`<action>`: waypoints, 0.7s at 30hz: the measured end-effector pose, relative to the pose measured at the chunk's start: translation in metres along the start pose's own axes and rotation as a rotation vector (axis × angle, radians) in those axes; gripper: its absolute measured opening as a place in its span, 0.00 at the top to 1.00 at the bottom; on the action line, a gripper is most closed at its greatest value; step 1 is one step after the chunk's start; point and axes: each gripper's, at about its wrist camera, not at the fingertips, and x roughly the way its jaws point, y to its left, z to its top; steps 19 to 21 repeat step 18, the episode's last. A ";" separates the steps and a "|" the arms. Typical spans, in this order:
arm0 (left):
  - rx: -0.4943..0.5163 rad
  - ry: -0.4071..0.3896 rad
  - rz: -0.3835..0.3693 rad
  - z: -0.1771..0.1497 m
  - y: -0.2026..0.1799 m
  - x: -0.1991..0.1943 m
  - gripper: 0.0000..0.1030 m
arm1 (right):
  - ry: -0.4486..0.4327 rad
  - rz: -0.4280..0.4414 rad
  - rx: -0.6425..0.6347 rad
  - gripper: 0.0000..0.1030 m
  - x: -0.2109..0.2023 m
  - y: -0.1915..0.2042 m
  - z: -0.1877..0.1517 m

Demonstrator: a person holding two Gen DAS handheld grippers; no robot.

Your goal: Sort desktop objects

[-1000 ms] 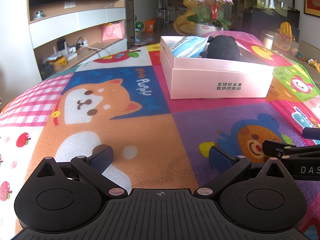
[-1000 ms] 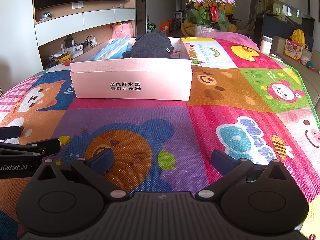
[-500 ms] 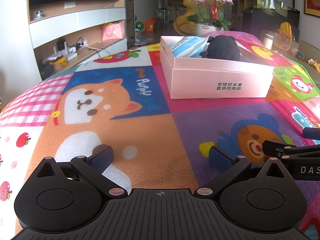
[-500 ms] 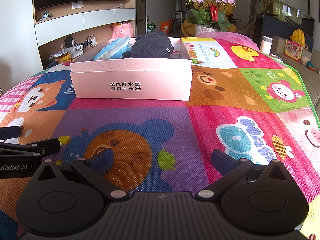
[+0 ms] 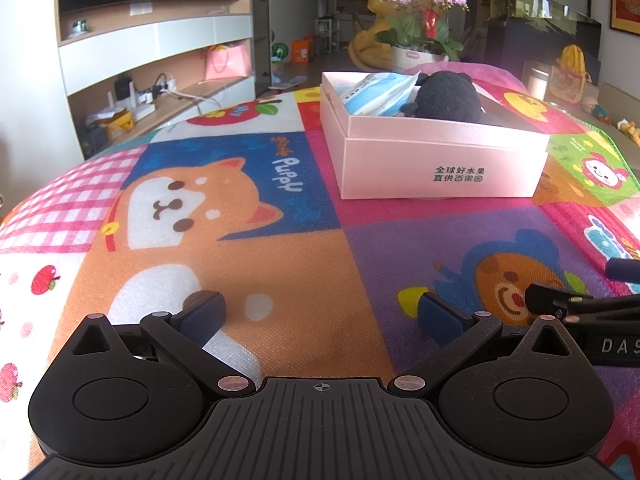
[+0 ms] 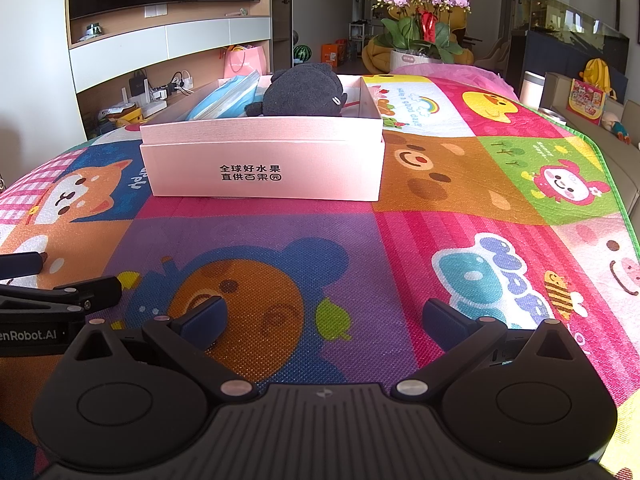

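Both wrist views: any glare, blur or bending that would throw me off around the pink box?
Left wrist view: the pink box is sharp, its print readable; fisheye bows the mat's edges; the open left tongs cast soft shadows. Right wrist view: the box has mild sheen, no harsh glare; the black plush toy and blue packet are clear; the right tongs are open.
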 end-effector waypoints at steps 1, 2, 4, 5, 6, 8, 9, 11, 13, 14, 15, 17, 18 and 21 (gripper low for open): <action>-0.002 0.002 -0.002 0.000 0.001 0.000 0.00 | 0.000 0.000 0.000 0.00 0.000 0.000 0.000; -0.003 0.005 -0.002 0.001 0.001 0.000 0.00 | 0.000 0.000 0.000 0.00 0.000 0.000 0.000; 0.002 0.028 -0.006 0.003 0.001 -0.001 0.00 | 0.000 0.000 0.000 0.00 0.000 0.000 0.000; -0.010 0.036 -0.002 0.003 0.001 -0.002 0.00 | 0.000 0.000 0.000 0.00 0.000 0.000 0.000; -0.022 0.036 0.007 0.002 0.000 -0.003 0.00 | 0.000 0.000 0.000 0.00 0.000 0.000 0.000; -0.018 0.034 0.012 0.001 -0.001 -0.004 0.00 | 0.000 0.000 0.000 0.00 0.000 0.000 0.000; -0.024 0.033 0.006 0.002 0.001 -0.003 0.00 | 0.000 0.000 0.000 0.00 0.000 0.000 0.000; -0.030 0.031 -0.004 0.001 0.003 -0.004 0.00 | 0.000 0.000 0.000 0.00 0.000 0.000 0.000; -0.028 0.030 -0.001 0.001 0.002 -0.004 0.00 | 0.000 0.000 0.000 0.00 0.000 0.000 0.000; -0.026 0.031 0.002 0.001 0.002 -0.004 0.00 | 0.000 0.000 0.000 0.00 0.000 0.000 0.000; -0.023 0.031 0.004 0.001 0.002 -0.004 0.00 | 0.000 0.000 0.000 0.00 0.000 0.000 0.000; -0.021 0.031 0.005 0.001 0.002 -0.004 0.00 | 0.000 0.000 0.000 0.00 0.000 0.000 0.000; -0.022 0.032 0.005 0.001 0.002 -0.004 0.00 | 0.000 0.000 0.000 0.00 0.000 0.000 0.000; -0.022 0.032 0.005 0.001 0.002 -0.004 0.00 | 0.000 0.000 0.000 0.00 0.000 0.000 0.000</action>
